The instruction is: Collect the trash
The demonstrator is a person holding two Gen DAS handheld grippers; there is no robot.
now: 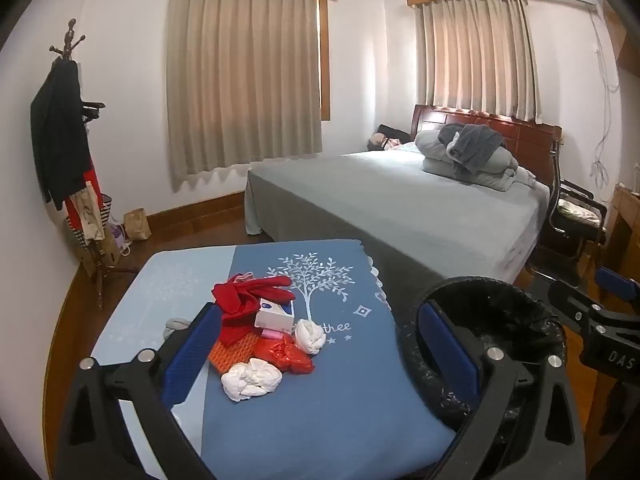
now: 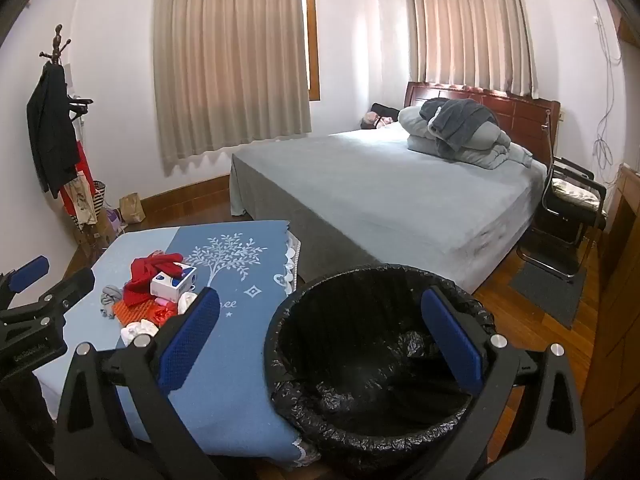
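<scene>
So both are spread wide with nothing between the pads: the left hand-held gripper [image 1: 320, 356] hangs over the blue-clothed counter [image 1: 340, 400] at the bottom of its frame, and the right hand-held gripper [image 2: 320, 340] sits over the black-bagged trash bin [image 2: 372, 364], lower middle. The trash pile is left of centre on the counter: two crumpled white tissues [image 1: 250, 378], a red plastic wrapper [image 1: 286, 354], an orange mesh thing [image 1: 232, 354], a small white box [image 1: 276, 314] and red cloth [image 1: 244, 296]. The bed [image 1: 400, 208] is behind.
</scene>
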